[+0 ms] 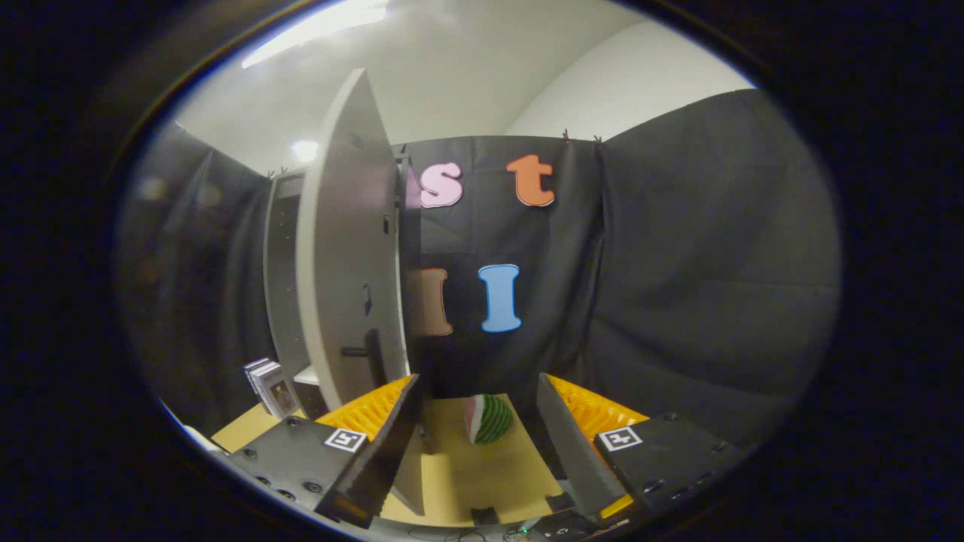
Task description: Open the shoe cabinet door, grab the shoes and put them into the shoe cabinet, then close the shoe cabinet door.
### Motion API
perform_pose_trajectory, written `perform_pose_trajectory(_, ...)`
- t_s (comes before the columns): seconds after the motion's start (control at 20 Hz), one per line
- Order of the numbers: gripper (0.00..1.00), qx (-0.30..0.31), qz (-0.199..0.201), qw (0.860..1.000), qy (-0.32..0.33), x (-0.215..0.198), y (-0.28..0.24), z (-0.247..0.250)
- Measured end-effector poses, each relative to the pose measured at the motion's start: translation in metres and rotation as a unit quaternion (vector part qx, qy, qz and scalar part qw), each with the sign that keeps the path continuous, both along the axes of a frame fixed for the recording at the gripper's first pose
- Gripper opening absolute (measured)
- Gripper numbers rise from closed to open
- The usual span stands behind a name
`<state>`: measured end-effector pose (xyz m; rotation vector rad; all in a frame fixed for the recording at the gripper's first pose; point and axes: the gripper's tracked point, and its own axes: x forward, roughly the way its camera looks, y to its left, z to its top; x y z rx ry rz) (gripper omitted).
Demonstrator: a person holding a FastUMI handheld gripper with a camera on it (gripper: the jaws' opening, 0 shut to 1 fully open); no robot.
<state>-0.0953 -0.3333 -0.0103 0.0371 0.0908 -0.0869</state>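
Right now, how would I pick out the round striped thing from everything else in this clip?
Start at the tall pale cabinet door, swung open edge-on. Just beside its foot, on the tan floor, the watermelon-slice toy sits beyond the open gripper. Its green stripes and pink face set it apart.

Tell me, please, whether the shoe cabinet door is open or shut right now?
Open: the shoe cabinet door stands swung out edge-on, beyond the open gripper, whose fingers hold nothing.

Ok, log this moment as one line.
gripper: open, holding nothing | cabinet door: swung open, edge-on ahead | watermelon slice: between fingers, beyond
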Motion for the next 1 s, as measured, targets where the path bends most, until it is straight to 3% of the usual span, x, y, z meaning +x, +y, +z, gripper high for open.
perform_pose_trajectory(0.45, 0.95, 0.001, 0.036, 0.999, -0.003, 0.121, -0.002, -0.028)
perform_pose_trajectory(1.0, 0.93, -0.006, 0.065, 0.998, 0.007, 0.141, 0.039, -0.034)
